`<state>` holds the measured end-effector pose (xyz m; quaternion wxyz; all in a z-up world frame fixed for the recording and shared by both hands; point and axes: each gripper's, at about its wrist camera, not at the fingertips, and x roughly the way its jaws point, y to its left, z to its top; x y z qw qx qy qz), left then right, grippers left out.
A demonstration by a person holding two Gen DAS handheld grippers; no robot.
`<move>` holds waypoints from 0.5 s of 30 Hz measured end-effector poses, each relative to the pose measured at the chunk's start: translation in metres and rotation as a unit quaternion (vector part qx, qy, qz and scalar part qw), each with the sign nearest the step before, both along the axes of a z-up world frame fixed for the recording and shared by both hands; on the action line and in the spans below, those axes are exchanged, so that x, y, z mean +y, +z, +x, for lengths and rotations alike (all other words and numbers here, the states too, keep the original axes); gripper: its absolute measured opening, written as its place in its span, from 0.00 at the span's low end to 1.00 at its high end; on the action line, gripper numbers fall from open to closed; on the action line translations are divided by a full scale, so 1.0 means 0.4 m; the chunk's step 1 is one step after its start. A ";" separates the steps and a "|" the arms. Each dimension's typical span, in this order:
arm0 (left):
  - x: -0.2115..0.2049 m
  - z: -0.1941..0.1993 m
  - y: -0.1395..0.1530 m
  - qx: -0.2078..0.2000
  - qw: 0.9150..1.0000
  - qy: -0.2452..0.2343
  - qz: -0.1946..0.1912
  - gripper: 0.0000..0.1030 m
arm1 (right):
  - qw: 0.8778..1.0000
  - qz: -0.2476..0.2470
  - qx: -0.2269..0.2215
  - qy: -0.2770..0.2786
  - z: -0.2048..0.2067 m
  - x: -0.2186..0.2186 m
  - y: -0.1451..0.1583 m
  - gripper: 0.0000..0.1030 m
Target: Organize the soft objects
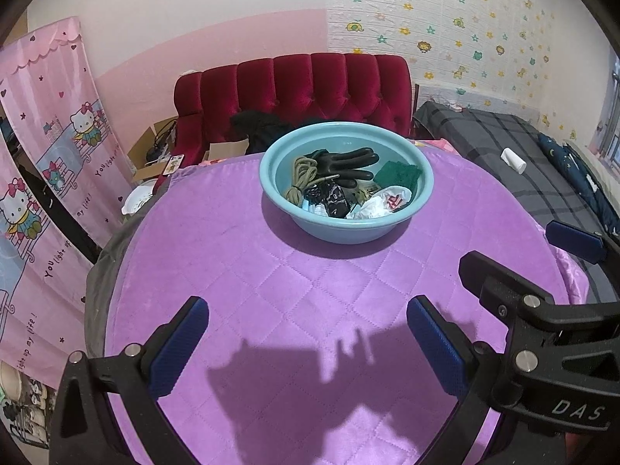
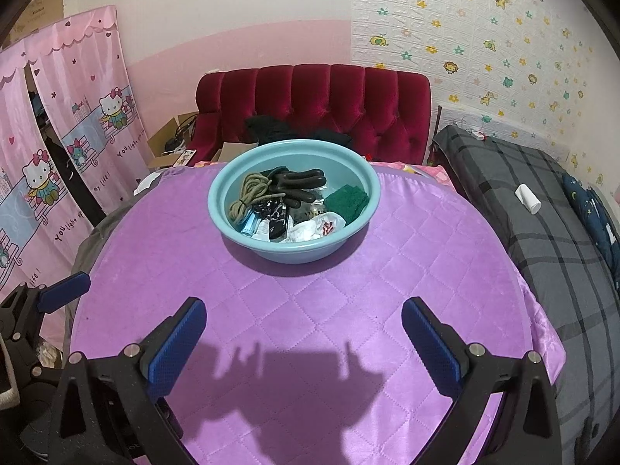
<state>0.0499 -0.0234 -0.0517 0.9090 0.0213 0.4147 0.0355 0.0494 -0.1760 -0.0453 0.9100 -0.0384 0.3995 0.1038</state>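
Light-blue basin (image 1: 346, 228) sits toward far side of purple quilted cover (image 1: 271, 290), well ahead of both grippers. Inside – black rubber glove (image 1: 348, 162), coiled olive rope (image 1: 300, 174), green cloth (image 1: 399, 176), crumpled white plastic bag (image 1: 381, 203), all heaped together. Left gripper (image 1: 308, 343) spread wide, holding nothing. Right gripper (image 2: 304, 343) likewise spread, empty – both hover above cover.

Basin (image 2: 294, 250) stands on the quilted cover (image 2: 310, 310), near its far edge. Inside: rope (image 2: 248, 193) at left, glove (image 2: 300, 186) toward the back, cloth pad (image 2: 346, 198) at right, plastic bag (image 2: 314, 228) in front. Sofa (image 2: 314, 104) behind; bed (image 2: 542, 213) to the right.
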 end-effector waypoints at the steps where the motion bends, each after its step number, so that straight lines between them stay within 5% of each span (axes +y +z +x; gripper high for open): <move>1: 0.000 0.000 0.000 0.000 1.000 0.000 0.000 1.00 | 1.000 0.000 0.001 0.000 0.000 0.000 -0.001 1.00; 15: 0.002 -0.007 0.003 -0.004 1.000 0.004 0.001 1.00 | 1.000 0.001 -0.004 0.002 -0.009 0.007 0.004 1.00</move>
